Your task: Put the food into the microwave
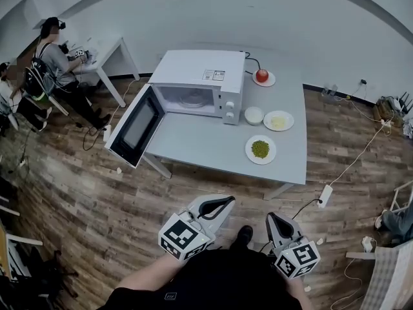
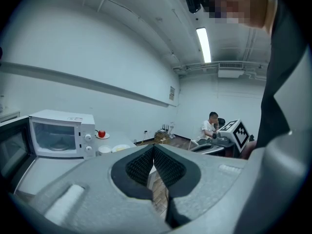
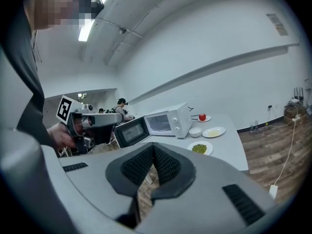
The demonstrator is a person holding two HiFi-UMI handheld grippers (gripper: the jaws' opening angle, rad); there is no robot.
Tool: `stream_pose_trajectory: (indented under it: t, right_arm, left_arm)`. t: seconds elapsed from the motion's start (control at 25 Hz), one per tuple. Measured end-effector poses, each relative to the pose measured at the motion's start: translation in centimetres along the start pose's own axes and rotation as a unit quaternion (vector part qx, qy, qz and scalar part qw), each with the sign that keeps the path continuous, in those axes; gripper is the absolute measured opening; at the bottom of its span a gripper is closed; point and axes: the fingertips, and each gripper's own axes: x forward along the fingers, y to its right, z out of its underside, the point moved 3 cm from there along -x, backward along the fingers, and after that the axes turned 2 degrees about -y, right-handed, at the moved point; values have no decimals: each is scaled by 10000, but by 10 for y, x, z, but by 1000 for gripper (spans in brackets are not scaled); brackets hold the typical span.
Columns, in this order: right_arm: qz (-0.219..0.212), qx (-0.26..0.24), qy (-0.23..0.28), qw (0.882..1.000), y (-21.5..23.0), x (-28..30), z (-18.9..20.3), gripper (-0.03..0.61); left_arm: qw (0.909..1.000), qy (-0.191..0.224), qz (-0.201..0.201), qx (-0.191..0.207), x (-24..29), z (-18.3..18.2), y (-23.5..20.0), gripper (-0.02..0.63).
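A white microwave (image 1: 200,82) stands on the grey table (image 1: 213,150) with its door (image 1: 137,126) swung open to the left and its cavity bare. To its right lie a plate of green food (image 1: 260,149), a plate of yellow food (image 1: 278,120), a white bowl (image 1: 253,115) and a red fruit on a saucer (image 1: 262,76). My left gripper (image 1: 222,201) and right gripper (image 1: 271,217) hover low over the floor, short of the table's near edge. Both are shut with nothing in them, as the left gripper (image 2: 152,149) and right gripper (image 3: 153,147) show in their own views.
People sit at a white desk (image 1: 106,53) at the far left. A power strip (image 1: 324,196) and cables lie on the wooden floor right of the table. The open door overhangs the table's left edge.
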Motion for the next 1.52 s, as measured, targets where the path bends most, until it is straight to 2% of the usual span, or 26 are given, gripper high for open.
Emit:
stream_pose_trajectory:
  t: [0.28,0.52,0.6,0.72,0.8,1.0,1.16,1.28,1.52]
  right_arm:
    - [-233,-6,-125,9997,56,15,-19,14]
    - [-467,-130,-326,9983,78,37,-26,14]
    - [-506,-78,-377,9980,79,46,-27,14]
    - [-562,-63,-514,9971,83,64,-28,14]
    - [-560,-104,-601,9966,86,79,-30,14]
    - [-345,-75,-651,9973,98,119,-51,14]
    - [-139,51,-772,9969,109,149,-58,14]
    - [-138,174,-846,9962,109,173,-56,14]
    - [-219,289,-1271,9912,120,202,-40,14]
  left_arm:
    - [9997,-145,-160,-131,58,-7,-16,8]
    - [9990,-177,-315,-258,86,-6,-30,8]
    - [9989,-228,-339,-209,92,-5,-37,8]
    - [9988,-313,-358,69,101,-7,-53,8]
    - [9987,-346,-314,200,107,-8,-67,8]
    - [9993,-327,-122,154,122,-11,-108,8]
    - [9987,-370,123,316,134,-10,-132,8]
    - [9975,-523,248,404,142,2,-149,8]
    - [9941,-967,372,317,169,30,-178,8]
